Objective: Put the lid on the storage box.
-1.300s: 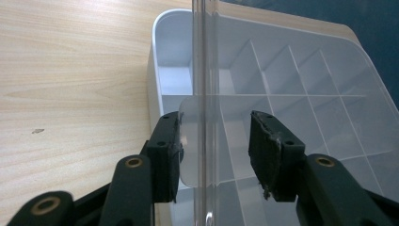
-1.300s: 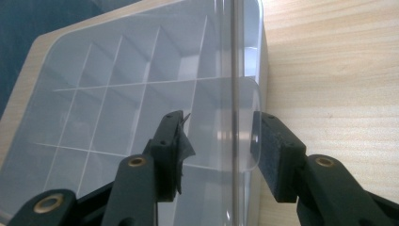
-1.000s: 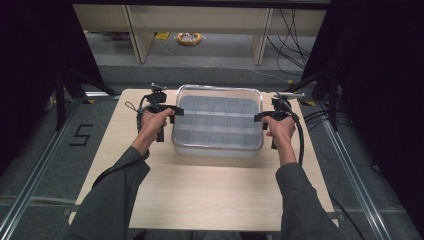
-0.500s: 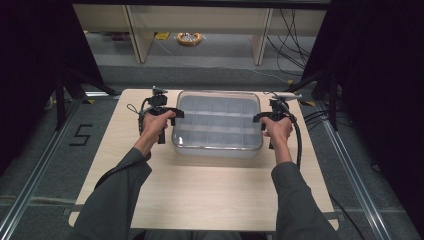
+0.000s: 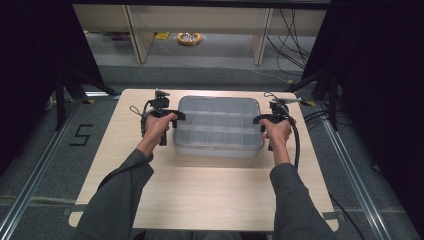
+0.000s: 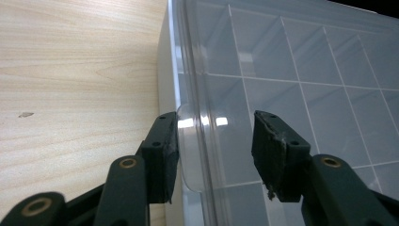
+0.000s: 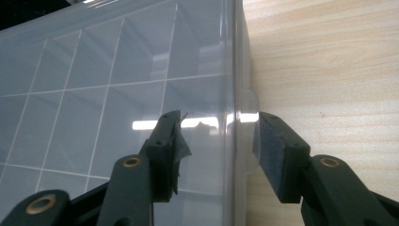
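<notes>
A big wooden table [image 5: 210, 185] stands in the room, and on the grey floor beside its left edge the number 5 [image 5: 80, 135] is marked in black.

In the middle of the table, toward the far side, sits a clear plastic box [image 5: 218, 126] with a lid on top. Thin walls cut the inside into many small square rooms. I cannot see anything lying in those rooms; they look bare through the lid.

A person in grey sleeves reaches in with both arms stretched forward, one hand at each short end of the box. The left hand [image 5: 156, 129] holds the left gripper [image 5: 172, 116], which points in at the left end of the box. The right hand [image 5: 275, 132] holds the right gripper [image 5: 261, 120], which points in at the right end.

In the left gripper view, the two black jaws stand apart, one on each side of the lid's rounded tab [image 6: 190, 141]. The outer jaw looks to be touching the tab; the inner jaw is over the lid with a gap.

In the right gripper view, the jaws are also apart around the tab [image 7: 247, 122] at that end, not squeezing it.
</notes>
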`<state>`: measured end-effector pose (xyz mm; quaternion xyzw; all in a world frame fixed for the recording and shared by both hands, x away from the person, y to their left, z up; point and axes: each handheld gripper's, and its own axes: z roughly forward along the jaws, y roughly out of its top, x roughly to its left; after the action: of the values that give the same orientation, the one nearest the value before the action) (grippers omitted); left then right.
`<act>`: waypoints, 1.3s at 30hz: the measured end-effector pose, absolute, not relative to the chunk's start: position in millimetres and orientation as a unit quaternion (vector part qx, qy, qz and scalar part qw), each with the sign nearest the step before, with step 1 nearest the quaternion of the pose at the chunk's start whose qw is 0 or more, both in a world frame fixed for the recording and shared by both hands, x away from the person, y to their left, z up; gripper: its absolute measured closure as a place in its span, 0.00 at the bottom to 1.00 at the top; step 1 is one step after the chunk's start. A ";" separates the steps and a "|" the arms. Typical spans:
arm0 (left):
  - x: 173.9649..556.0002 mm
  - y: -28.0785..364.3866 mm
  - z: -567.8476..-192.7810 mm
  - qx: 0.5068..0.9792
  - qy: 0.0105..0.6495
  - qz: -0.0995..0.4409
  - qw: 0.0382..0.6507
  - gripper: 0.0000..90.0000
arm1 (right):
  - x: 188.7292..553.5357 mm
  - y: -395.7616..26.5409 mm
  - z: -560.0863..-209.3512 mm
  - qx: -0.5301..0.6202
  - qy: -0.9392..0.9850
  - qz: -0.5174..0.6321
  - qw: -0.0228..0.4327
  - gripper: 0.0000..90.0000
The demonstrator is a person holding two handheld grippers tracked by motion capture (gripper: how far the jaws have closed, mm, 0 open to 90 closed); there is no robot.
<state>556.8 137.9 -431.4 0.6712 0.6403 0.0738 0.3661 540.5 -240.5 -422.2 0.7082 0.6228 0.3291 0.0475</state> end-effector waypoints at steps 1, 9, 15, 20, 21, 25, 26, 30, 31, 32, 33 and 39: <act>556.9 137.6 -431.7 0.670 0.641 0.075 0.367 0.57 | 541.6 -243.2 -424.9 0.691 0.638 0.336 0.059 0.58; 556.3 139.8 -428.2 0.673 0.636 0.077 0.370 0.57 | 541.9 -238.0 -422.2 0.692 0.645 0.317 0.069 0.55; 555.2 147.0 -426.6 0.671 0.640 0.074 0.367 0.55 | 543.7 -241.4 -413.7 0.673 0.668 0.298 0.104 0.51; 555.0 151.7 -429.2 0.668 0.644 0.064 0.367 0.55 | 538.4 -241.7 -409.4 0.675 0.673 0.289 0.091 0.56; 554.3 152.5 -430.0 0.670 0.642 0.063 0.367 0.55 | 536.2 -240.3 -407.8 0.679 0.670 0.290 0.084 0.60; 554.0 152.9 -429.6 0.673 0.641 0.062 0.364 0.56 | 533.6 -238.6 -407.2 0.685 0.665 0.289 0.074 0.65; 553.7 154.3 -429.4 0.681 0.635 0.052 0.361 0.56 | 533.2 -240.6 -408.1 0.671 0.681 0.278 0.089 0.68; 553.7 153.9 -430.8 0.684 0.634 0.043 0.359 0.57 | 533.0 -236.1 -409.2 0.692 0.661 0.277 0.084 0.68; 554.1 154.0 -431.5 0.683 0.633 0.038 0.362 0.57 | 533.1 -236.6 -410.1 0.691 0.660 0.281 0.086 0.67; 554.2 153.9 -431.7 0.682 0.634 0.035 0.364 0.57 | 532.5 -236.7 -409.3 0.694 0.656 0.286 0.076 0.68; 554.1 153.5 -431.8 0.680 0.634 0.033 0.366 0.57 | 532.6 -237.4 -409.1 0.692 0.654 0.299 0.064 0.68; 555.1 149.1 -430.6 0.681 0.633 0.035 0.365 0.59 | 533.0 -235.8 -410.0 0.694 0.647 0.309 0.070 0.66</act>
<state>555.1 149.1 -430.6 0.6812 0.6334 0.0352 0.3655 533.0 -235.8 -410.0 0.6938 0.6467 0.3089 0.0700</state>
